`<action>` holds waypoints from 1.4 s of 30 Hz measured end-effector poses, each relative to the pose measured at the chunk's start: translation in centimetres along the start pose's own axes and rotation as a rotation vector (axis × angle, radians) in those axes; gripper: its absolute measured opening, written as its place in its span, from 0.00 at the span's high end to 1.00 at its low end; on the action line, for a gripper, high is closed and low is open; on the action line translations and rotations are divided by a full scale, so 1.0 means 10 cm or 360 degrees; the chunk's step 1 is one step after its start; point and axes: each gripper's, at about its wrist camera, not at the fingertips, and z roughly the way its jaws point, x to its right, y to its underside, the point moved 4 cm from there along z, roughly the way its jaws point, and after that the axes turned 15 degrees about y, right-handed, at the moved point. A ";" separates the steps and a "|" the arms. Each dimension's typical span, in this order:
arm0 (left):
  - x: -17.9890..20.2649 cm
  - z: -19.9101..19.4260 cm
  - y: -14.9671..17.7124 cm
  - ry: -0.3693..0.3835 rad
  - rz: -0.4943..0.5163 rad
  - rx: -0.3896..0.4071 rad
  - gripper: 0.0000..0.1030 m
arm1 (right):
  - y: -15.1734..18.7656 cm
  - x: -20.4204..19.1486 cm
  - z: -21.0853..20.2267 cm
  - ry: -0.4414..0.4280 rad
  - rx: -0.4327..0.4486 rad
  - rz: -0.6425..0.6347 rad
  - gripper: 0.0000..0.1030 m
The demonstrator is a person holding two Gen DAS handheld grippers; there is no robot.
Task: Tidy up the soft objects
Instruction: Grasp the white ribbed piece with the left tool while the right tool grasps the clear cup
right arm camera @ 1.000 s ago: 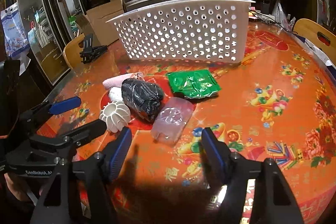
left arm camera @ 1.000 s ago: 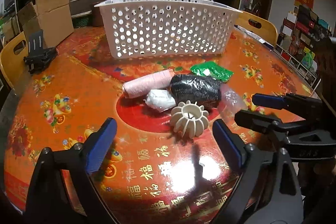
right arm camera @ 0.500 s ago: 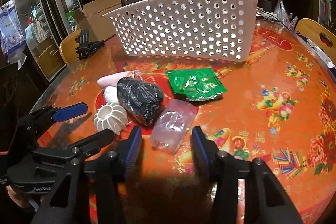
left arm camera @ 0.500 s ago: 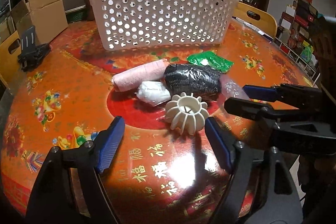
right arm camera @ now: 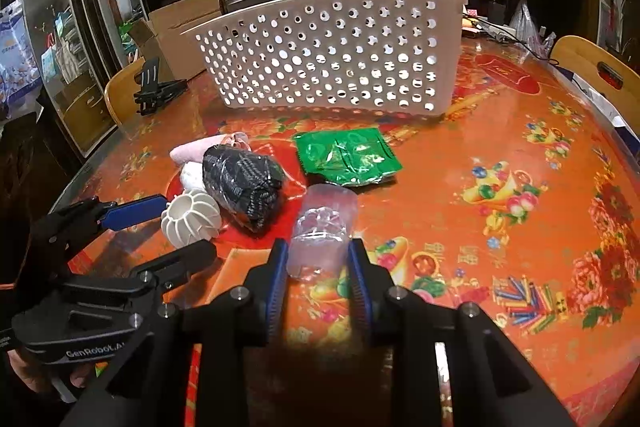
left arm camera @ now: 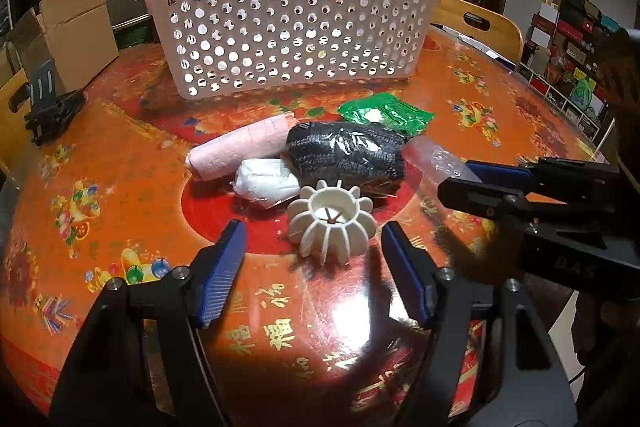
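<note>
Your right gripper [right arm camera: 318, 259] has just been closing, and its blue pads are now pressing both sides of the clear soft plastic pouch [right arm camera: 322, 227], which a second ago lay free between wider jaws. Your left gripper [left arm camera: 312, 267] has also been narrowing; its jaws are still standing apart, flanking the white ribbed plastic ball [left arm camera: 332, 221] without touching it. Beyond are lying the black wrapped bundle [left arm camera: 346, 151], pink roll [left arm camera: 240, 151], green foil packet [right arm camera: 348, 157] and white perforated plastic basket [left arm camera: 292, 35].

Both tools: black frames w/ silver screws, ribbed blue pads; left tool [right arm camera: 140, 227] marked "GenRobot", prob. white print.
</note>
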 end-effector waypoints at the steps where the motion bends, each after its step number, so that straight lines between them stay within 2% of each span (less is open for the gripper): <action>1: 0.00 0.01 0.00 -0.0007 0.0003 -0.0002 0.37 | 0.01 0.00 -0.01 -0.0004 0.0003 0.0003 0.72; 9: 0.03 0.00 0.02 -0.0017 0.0021 0.0006 0.48 | 0.05 0.06 -0.11 -0.0005 0.0042 0.0033 0.72; 11: 0.05 0.00 0.03 -0.0009 0.0032 0.0016 0.60 | 0.06 0.08 -0.14 -0.0003 0.0052 0.0038 0.72; 12: 0.07 0.00 0.04 -0.0006 0.0035 0.0021 0.61 | 0.07 0.09 -0.16 -0.0002 0.0057 0.0041 0.72; 17: 0.05 -0.10 0.09 -0.0010 0.0028 0.0077 0.61 | 0.11 0.12 -0.24 0.0000 0.0071 0.0055 0.72; 28: -0.03 -0.70 0.16 -0.0062 0.0012 0.0253 0.61 | 0.12 0.07 -0.57 -0.0015 0.0169 0.0043 0.72; 36: -0.20 -1.05 -0.01 -0.0158 0.0009 0.0343 0.61 | 0.05 0.04 -0.84 0.0014 0.0257 0.0034 0.72; 42: -0.24 -1.21 -0.20 -0.0169 0.0018 0.0384 0.61 | -0.05 0.13 -0.89 0.0050 0.0287 0.0035 0.72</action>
